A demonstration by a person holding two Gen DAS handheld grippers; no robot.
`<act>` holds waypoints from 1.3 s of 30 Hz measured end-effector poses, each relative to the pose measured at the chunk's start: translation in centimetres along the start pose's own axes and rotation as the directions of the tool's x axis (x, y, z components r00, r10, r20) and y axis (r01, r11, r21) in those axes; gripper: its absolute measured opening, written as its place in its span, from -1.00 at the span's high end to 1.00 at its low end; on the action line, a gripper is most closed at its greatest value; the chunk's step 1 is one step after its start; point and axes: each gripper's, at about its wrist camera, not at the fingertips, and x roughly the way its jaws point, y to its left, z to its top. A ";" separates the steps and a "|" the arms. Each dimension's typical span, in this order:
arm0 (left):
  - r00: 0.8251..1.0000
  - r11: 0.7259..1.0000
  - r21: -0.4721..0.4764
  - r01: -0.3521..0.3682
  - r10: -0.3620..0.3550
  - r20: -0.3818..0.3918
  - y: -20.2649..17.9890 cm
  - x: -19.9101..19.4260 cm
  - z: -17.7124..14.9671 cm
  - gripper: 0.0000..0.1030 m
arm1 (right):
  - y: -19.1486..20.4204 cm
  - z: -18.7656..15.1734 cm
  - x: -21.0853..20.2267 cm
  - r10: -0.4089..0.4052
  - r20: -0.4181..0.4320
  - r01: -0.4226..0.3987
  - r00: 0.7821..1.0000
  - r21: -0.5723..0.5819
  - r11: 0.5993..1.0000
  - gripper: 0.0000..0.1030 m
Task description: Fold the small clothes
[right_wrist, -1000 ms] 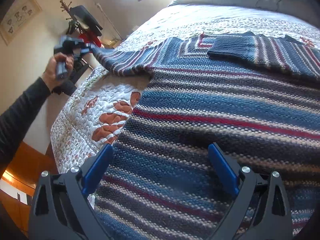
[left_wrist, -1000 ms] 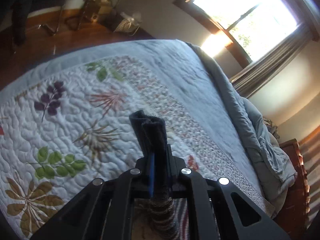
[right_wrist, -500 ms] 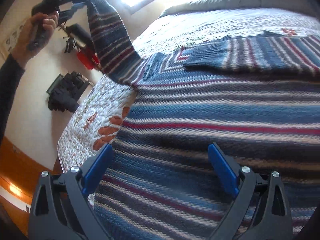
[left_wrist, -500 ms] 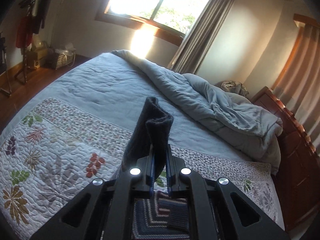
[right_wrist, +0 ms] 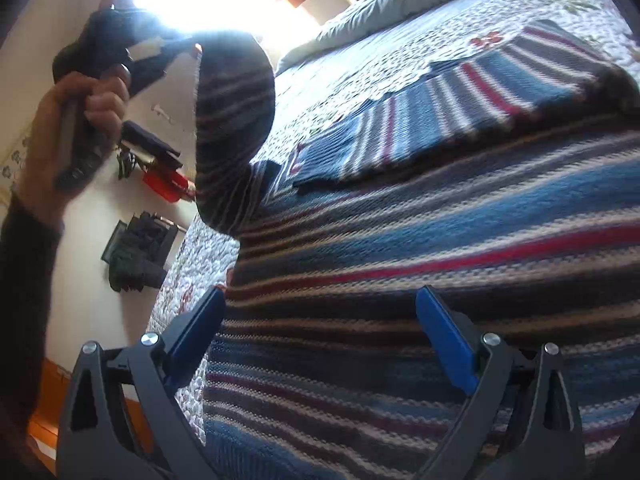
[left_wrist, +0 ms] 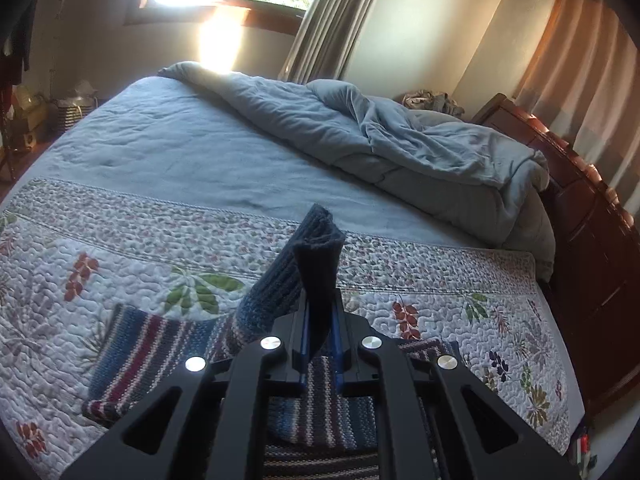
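A striped knit sweater (right_wrist: 420, 248) in blue, red and grey lies flat on the quilted bed. Its far sleeve (right_wrist: 460, 100) is folded across the body. My left gripper (left_wrist: 319, 322) is shut on the cuff of the near sleeve (left_wrist: 318, 264) and holds it lifted above the sweater; the raised sleeve (right_wrist: 234, 120) and the left gripper (right_wrist: 176, 48) also show in the right wrist view. My right gripper (right_wrist: 320, 320) is open, low over the sweater's body, holding nothing.
A floral quilt (left_wrist: 140, 272) covers the bed, with a bunched grey duvet (left_wrist: 400, 144) at the far side. A dark wooden bed frame (left_wrist: 580, 220) runs along the right. A basket (left_wrist: 74, 110) and clutter stand on the floor at left.
My left gripper has lifted the sleeve higher and swung it over towards the sweater's body. My right gripper has stayed open in place over the sweater.
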 end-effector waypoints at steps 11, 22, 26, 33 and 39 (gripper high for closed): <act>0.995 1.000 0.029 0.006 -0.003 -0.096 -6.1 9.1 -12.0 0.83 | -3.3 0.8 -5.4 0.001 0.125 -0.010 0.992 0.076 0.997 -0.86; 0.983 0.985 -0.018 0.171 -0.172 -0.067 -4.3 6.7 -15.8 -0.58 | -6.0 1.5 -7.6 -0.014 0.212 -0.020 0.977 0.158 0.987 -0.86; 0.982 0.979 -0.072 0.190 -0.189 0.017 1.9 1.1 -17.2 -0.70 | -6.9 1.7 -6.0 0.018 0.186 -0.060 0.982 0.220 0.974 -0.85; 0.960 0.914 -0.338 0.226 -0.150 0.238 16.8 -6.3 -22.2 -0.70 | -5.6 3.6 -2.8 0.131 0.117 -0.158 0.984 0.263 0.952 -0.42; 0.932 0.813 -0.464 0.352 -0.261 0.250 21.0 -4.3 -23.4 -0.70 | -9.0 11.6 -0.3 0.017 0.119 -0.073 0.993 0.479 0.875 -0.33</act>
